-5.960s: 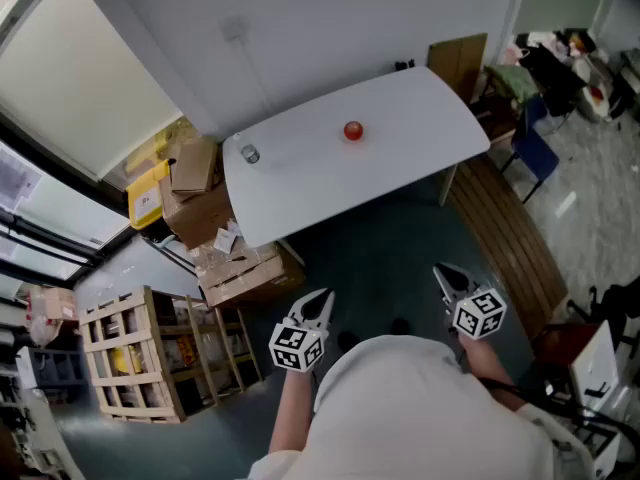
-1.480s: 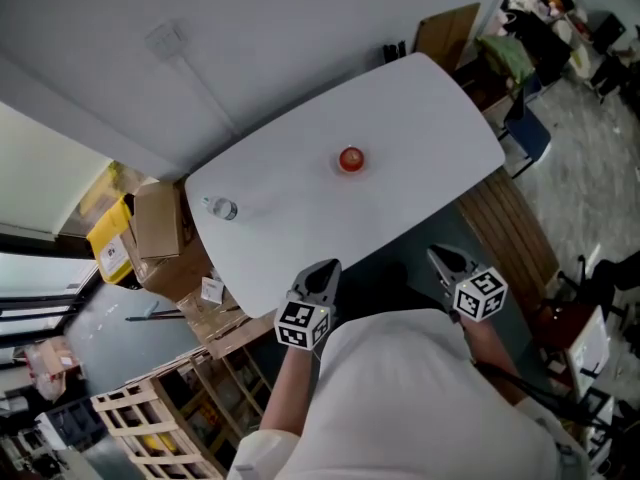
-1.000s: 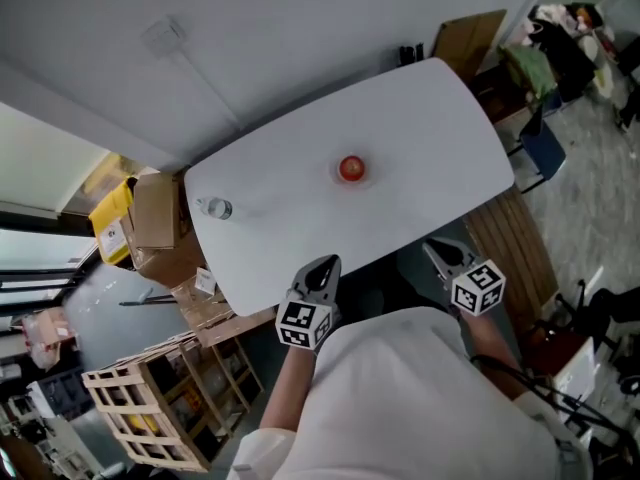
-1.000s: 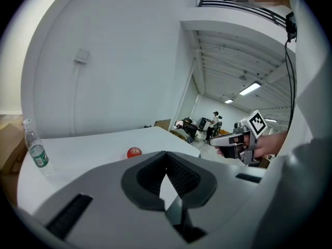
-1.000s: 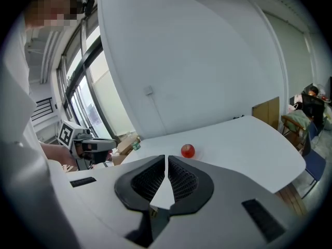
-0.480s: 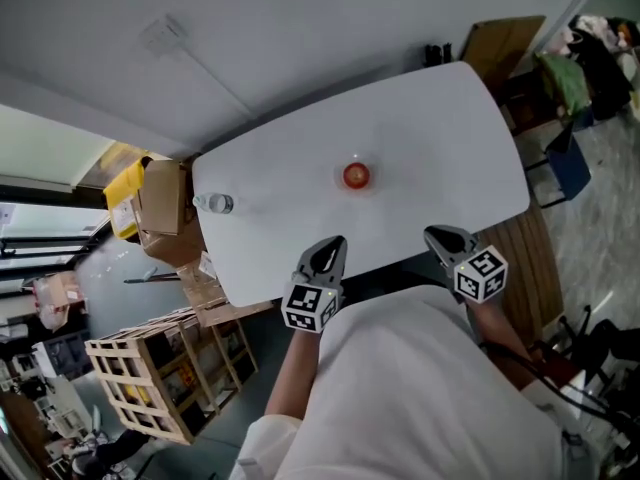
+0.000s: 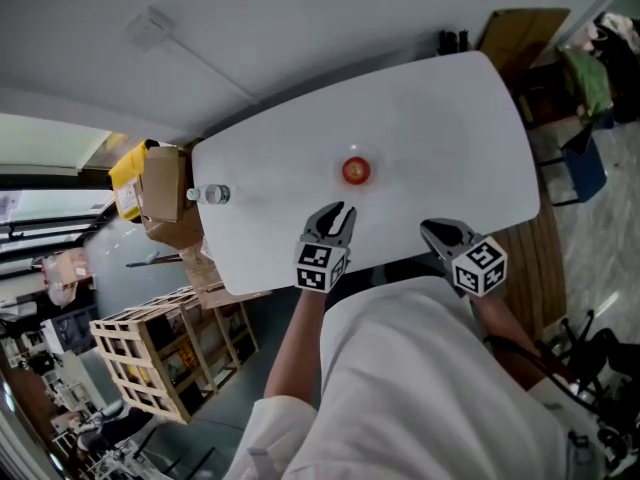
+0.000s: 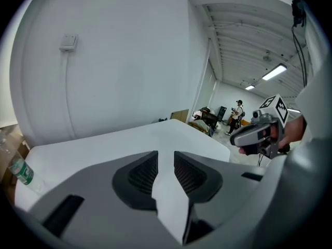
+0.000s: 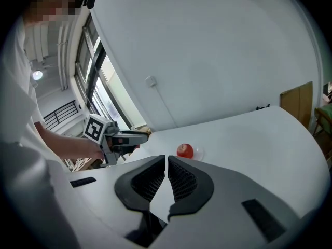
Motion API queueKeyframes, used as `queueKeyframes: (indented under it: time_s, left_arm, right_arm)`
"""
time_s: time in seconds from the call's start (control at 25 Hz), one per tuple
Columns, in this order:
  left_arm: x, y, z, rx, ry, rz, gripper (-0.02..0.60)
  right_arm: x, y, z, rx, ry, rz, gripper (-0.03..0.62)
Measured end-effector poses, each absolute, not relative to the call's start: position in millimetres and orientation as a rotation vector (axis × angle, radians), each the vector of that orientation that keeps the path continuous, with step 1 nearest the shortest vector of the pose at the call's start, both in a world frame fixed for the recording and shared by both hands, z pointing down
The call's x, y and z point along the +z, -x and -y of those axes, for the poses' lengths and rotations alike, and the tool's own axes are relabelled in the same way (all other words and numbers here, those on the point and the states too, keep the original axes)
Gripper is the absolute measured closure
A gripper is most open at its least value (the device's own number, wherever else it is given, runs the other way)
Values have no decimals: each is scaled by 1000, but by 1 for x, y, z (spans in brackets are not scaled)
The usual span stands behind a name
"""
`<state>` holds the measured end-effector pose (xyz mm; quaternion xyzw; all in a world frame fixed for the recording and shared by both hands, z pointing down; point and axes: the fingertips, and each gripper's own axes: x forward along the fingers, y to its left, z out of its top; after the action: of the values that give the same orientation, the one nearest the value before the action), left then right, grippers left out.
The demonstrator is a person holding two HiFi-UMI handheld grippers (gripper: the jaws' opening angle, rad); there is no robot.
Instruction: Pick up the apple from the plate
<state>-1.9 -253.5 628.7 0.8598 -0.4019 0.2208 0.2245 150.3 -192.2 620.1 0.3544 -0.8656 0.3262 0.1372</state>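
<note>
White table spreads ahead of both grippers. The left gripper hangs over the table's near edge; its jaws have just been opening to a narrow gap, with nothing between them. The right gripper, to its right at the same edge, has its jaws together and empty. A red apple rests on a small clear plate just ahead of the left gripper's tips, untouched.

A bottle is seen on the white table, near its left end. Cardboard boxes are seen just beside that end, and a wooden crate on the floor.
</note>
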Motion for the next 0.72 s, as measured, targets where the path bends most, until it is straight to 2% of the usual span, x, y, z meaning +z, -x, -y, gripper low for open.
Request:
queueKeyframes:
  time_s: [0.52, 0.72]
  left_arm:
    - [699, -6, 306, 793, -2275, 1194, 451]
    - [729, -6, 321, 879, -2206, 1164, 388]
  right_arm:
    - [644, -164, 203, 1055, -1040, 2467, 554]
    - [657, -171, 198, 1104, -1049, 2432, 554]
